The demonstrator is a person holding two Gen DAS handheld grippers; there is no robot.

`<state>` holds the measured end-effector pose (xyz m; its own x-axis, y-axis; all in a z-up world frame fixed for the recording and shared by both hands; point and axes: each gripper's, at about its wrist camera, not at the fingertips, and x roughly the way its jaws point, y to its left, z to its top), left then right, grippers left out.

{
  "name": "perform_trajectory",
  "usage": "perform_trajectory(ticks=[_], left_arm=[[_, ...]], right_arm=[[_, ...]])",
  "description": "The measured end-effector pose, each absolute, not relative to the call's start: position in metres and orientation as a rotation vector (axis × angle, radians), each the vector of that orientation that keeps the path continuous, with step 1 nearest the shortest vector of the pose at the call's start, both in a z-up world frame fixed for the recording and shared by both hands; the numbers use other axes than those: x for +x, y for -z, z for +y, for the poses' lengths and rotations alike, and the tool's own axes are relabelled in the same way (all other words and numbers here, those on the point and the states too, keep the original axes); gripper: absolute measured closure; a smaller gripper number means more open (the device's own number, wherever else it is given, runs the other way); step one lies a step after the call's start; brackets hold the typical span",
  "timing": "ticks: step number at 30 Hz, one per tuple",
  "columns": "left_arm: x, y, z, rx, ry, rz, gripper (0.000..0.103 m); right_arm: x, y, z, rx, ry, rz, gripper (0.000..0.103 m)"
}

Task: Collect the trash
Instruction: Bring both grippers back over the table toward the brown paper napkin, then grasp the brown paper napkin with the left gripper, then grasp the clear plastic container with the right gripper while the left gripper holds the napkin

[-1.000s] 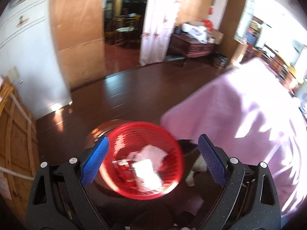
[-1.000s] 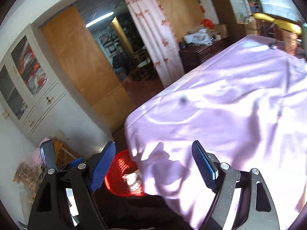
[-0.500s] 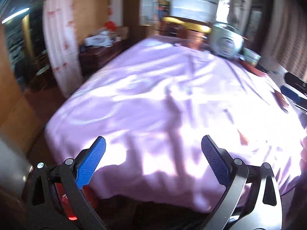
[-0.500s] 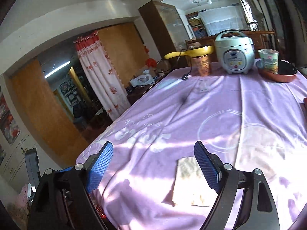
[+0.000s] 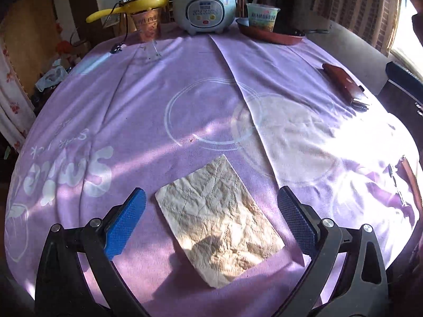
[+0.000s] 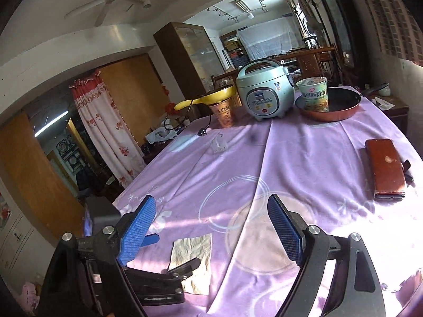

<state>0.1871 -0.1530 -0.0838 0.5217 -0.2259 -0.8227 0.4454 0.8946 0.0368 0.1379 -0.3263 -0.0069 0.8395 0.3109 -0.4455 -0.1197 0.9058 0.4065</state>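
While both claws are held wide open, the left claw [image 5: 211, 211] is seen straddling a crumpled paper napkin [image 5: 219, 219] near the bench's [image 5: 132, 105] front edge; the right claw [image 6: 208, 227] is empty.

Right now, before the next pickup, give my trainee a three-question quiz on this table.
1. True or false: the left gripper is shut on the paper napkin.
2. What does the green noodle cup stand in? A) the red frying pan B) the rice cooker C) the bare purple tablecloth
3. Fill in: the brown phone case lies flat near the table's ____ edge, as the right wrist view shows it.

Key:
1. False; its fingers stand open either side of the napkin, which lies flat on the cloth.
2. A
3. right
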Motion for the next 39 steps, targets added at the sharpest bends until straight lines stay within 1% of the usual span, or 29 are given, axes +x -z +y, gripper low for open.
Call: perform_trajectory(ticks=[6,7,8,9,10,11,12,13,15,16,18,22,25,28,30,32,36,39], left_arm=[[0.204,0.102,-0.157,0.276,0.385,0.987,0.008],[0.205,0.104,-0.158,0.284,0.384,0.982,0.013],[0.206,0.105,-0.158,0.288,0.39,0.98,0.02],[0.206,0.107,-0.158,0.289,0.405,0.987,0.038],[0.206,0.106,-0.157,0.282,0.417,0.979,0.044],[0.204,0.105,-0.157,0.28,0.426,0.97,0.052],[0.203,0.104,-0.156,0.285,0.43,0.958,0.066],[0.203,0.102,-0.153,0.278,0.439,0.953,0.083],[0.204,0.097,-0.142,0.234,0.447,0.95,0.094],[0.205,0.092,-0.133,0.212,0.437,0.938,0.094],[0.211,0.08,-0.111,0.168,0.397,0.907,0.094],[0.223,0.059,-0.069,0.108,0.323,0.858,0.094],[0.23,0.053,-0.044,0.105,0.256,0.827,0.094],[0.241,0.058,-0.023,0.082,0.208,0.83,0.094],[0.248,0.066,-0.011,0.048,0.19,0.845,0.094],[0.255,0.073,-0.004,0.02,0.176,0.86,0.094],[0.264,0.085,0.004,-0.028,0.163,0.876,0.094],[0.261,0.081,0.007,-0.049,0.168,0.839,0.093]], right_arm=[[0.146,0.01,-0.341,0.386,-0.229,0.541,0.018],[0.149,0.012,-0.342,0.388,-0.231,0.546,0.018],[0.152,0.013,-0.343,0.389,-0.233,0.552,0.018],[0.156,0.014,-0.343,0.388,-0.235,0.559,0.018],[0.159,0.014,-0.341,0.383,-0.235,0.564,0.018],[0.162,0.014,-0.339,0.373,-0.231,0.568,0.018],[0.165,0.013,-0.336,0.36,-0.226,0.57,0.021],[0.169,0.012,-0.334,0.348,-0.22,0.571,0.024],[0.178,0.011,-0.329,0.332,-0.217,0.58,0.036],[0.183,0.01,-0.328,0.334,-0.222,0.587,0.039],[0.196,0.009,-0.324,0.339,-0.239,0.606,0.048],[0.227,0.005,-0.309,0.317,-0.257,0.637,0.05],[0.259,0.001,-0.297,0.324,-0.283,0.661,0.049],[0.295,-0.005,-0.283,0.334,-0.296,0.679,0.045],[0.322,-0.006,-0.271,0.322,-0.29,0.691,0.035],[0.347,-0.003,-0.259,0.301,-0.277,0.702,0.031],[0.399,0.018,-0.23,0.205,-0.228,0.747,0.03],[0.435,0.039,-0.209,0.123,-0.196,0.786,0.03]])
